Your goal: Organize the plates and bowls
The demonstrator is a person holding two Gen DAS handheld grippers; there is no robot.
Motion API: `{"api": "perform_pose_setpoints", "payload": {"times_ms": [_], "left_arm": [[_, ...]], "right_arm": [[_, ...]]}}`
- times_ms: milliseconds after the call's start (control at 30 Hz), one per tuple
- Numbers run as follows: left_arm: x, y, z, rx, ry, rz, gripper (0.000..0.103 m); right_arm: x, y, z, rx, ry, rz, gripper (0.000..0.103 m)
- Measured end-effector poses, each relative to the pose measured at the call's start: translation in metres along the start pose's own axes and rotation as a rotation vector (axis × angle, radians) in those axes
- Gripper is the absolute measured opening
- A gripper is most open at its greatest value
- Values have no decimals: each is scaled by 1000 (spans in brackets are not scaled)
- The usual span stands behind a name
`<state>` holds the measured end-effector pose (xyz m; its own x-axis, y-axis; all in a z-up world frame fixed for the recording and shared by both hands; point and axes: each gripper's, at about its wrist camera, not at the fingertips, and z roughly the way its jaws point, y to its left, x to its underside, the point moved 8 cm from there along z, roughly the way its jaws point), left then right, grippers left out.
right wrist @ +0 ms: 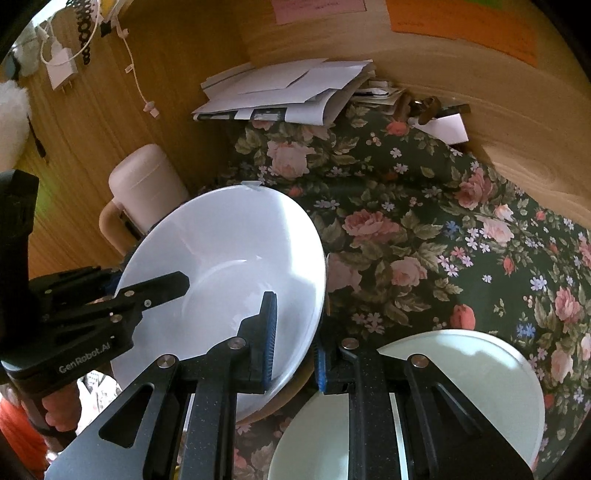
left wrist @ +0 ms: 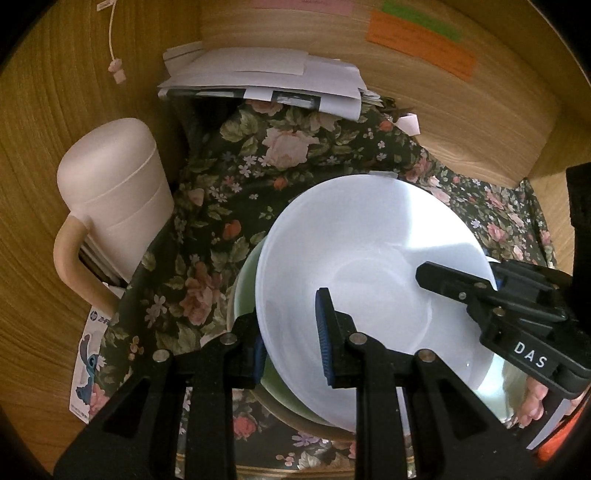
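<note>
This was a lived-in home, at a wooden desk or shelf nook. A dark floral tablecloth point(right wrist: 424, 229) covered the surface, boxed in by wood-grain panels point(left wrist: 55, 110). A loose pile of papers and envelopes point(right wrist: 288, 92) sat at the back, sticky notes point(right wrist: 465, 22) were stuck above, and a phone charger with its cable point(right wrist: 62, 70) lay beside a pink lidded mug point(left wrist: 114, 199).

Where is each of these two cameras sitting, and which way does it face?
Left wrist: on the left gripper, facing down over the white bowl whose rim it straddles, with the green bowl beneath; the right gripper shows too.
Right wrist: on the right gripper, astride the white bowl's other rim; pale plate beside; left gripper visible.
Shared: bowl, floral cloth, papers, pink jug.
</note>
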<state>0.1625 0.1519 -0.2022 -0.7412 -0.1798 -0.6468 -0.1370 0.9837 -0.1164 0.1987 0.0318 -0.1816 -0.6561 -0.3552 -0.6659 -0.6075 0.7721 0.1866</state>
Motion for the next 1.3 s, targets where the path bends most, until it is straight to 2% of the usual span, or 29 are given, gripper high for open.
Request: {"api": "perform_pose_setpoints", "payload": {"times_ms": [233,467,667,833,900,933,1167,1233,1300], "left_arm": [[-2,3,-2,-38,-21,15,22],[-3,4,-1,-24,-11,20,22],[-11,4,1,-14,3,-6,23],[-16,3,-1,-10,10,-7,28],[-17,4,-1,-3,17,-18,28],[-17,5,0,3,22,-25,28],[-20,8,0,22,51,-42,28],[-24,12,-4,-3,32,-43,32],[-29,15,-14,-47,-16,-21,42]], "right_arm": [[-1,1,2,35,0,-42,20],[0,-4,-1,23,-2,-28,20],[1,-4,-4,27,-9,-31,27],[-1,-1,-11,17,-25,-36,33],[-2,-1,-14,21,-35,-41,42],[-2,-1,-16,23,-40,-43,44],[-4,-4,-19,30,-45,-38,45],[-4,-6,-19,29,-41,-36,45],[-4,-6,-17,28,-35,-38,45]]}}
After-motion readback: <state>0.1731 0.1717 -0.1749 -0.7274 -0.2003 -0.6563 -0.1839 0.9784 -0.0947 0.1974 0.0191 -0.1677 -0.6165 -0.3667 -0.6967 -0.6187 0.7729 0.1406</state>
